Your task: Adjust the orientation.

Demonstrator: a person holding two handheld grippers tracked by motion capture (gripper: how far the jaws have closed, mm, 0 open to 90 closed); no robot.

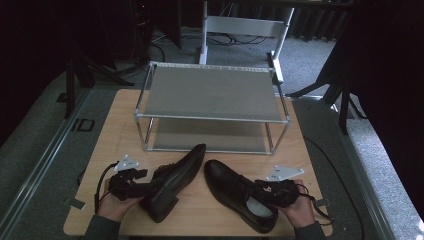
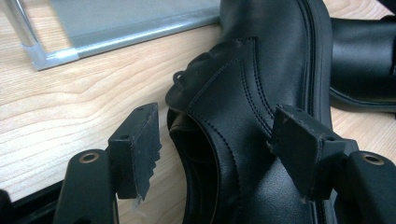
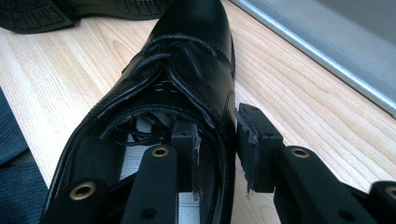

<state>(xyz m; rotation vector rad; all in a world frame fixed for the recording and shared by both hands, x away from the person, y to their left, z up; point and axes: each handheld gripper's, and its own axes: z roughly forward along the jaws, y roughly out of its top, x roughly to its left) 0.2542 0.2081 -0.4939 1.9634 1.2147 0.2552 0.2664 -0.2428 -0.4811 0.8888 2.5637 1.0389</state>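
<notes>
My left gripper (image 2: 212,154) stands spread around the heel collar of the left black shoe (image 1: 172,182), tipped on its side on the table (image 1: 100,145). My right gripper (image 3: 217,154) straddles the right shoe's (image 1: 235,192) collar wall, pads not pressing, before the rack (image 1: 210,117).

Both hands rest low near the table's front edge; the left black two-jaw gripper (image 1: 142,181) gapes wide, while the right black two-jaw gripper (image 1: 265,192) stands narrowly parted.

A black leather shoe lying on its side (image 1: 175,182) sits lower left. A second, upright black leather shoe (image 1: 237,192) lies just right of it. The two-tier metal shoe rack (image 1: 210,92) stands behind both, at frame centre.
</notes>
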